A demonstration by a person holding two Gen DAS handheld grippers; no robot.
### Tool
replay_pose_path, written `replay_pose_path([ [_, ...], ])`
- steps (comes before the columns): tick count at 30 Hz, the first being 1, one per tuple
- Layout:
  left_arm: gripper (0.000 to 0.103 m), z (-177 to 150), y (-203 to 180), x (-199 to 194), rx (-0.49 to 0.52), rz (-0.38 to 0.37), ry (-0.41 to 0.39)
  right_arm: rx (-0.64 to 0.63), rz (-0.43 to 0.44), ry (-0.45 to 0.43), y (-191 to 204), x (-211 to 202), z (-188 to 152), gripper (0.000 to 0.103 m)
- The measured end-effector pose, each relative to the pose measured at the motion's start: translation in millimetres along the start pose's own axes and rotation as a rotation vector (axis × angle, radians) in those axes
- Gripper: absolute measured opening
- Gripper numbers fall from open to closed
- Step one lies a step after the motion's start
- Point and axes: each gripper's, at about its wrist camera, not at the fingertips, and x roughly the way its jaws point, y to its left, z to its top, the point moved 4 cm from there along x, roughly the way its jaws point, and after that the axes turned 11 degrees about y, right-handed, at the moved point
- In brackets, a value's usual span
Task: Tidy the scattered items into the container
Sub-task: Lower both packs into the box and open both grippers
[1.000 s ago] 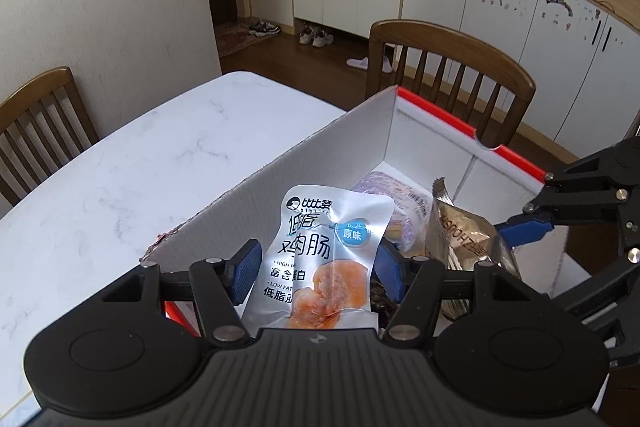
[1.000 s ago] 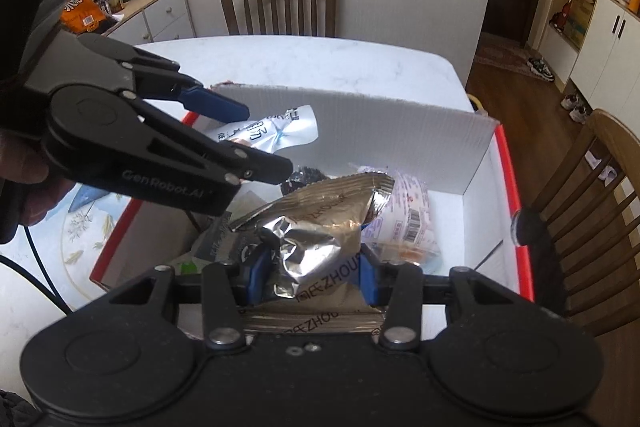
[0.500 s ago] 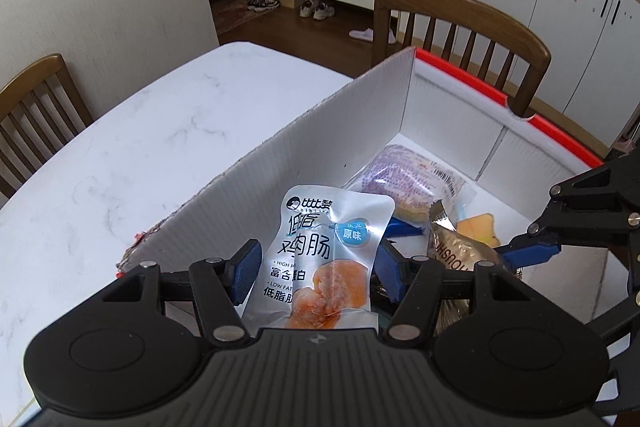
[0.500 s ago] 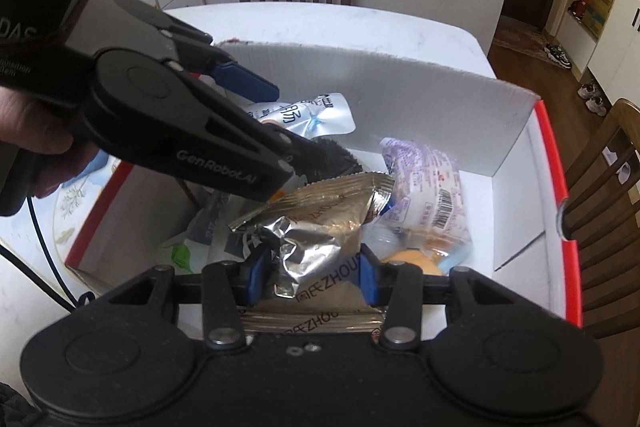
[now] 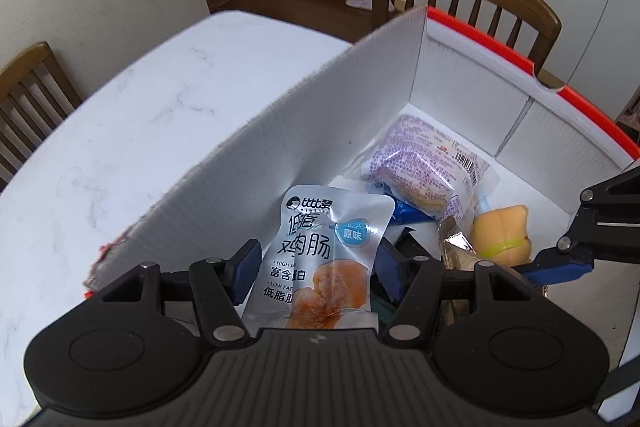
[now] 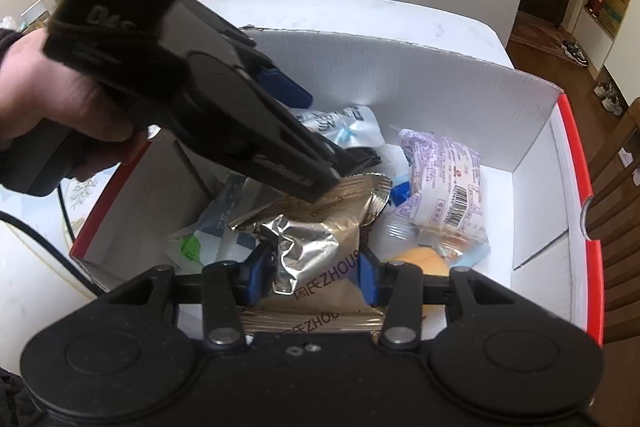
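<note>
- While each hand-held gripper hangs over the red-rimmed white cardboard box (image 5: 472, 75), left (image 5: 316, 267) pinches a silver sausage pouch (image 5: 320, 251), right (image 6: 310, 273) a crinkled foil packet (image 6: 316, 239).
- Several snacks already lie inside; both packets remain unreleased.

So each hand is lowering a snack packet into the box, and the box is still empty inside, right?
Not empty. The right wrist view shows the box already holding a purple-wrapped bun and other items. The rest stands: the left gripper holds a white packet, the right gripper a foil packet.
</note>
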Motion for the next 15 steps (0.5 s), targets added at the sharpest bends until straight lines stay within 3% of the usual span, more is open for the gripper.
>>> replay_pose_path([
  [7, 0.061, 6.4, -6.1, 9.9, 0.047, -0.007, 0.053, 0.015, 0.017, 0.015, -0.1, -1.2, -4.1, 0.044],
  [15, 0.063, 7.3, -4.5, 14.2, 0.034, -0.033, 0.079, 0.023, 0.021, 0.014, -2.8, -0.8, -2.2, 0.047],
])
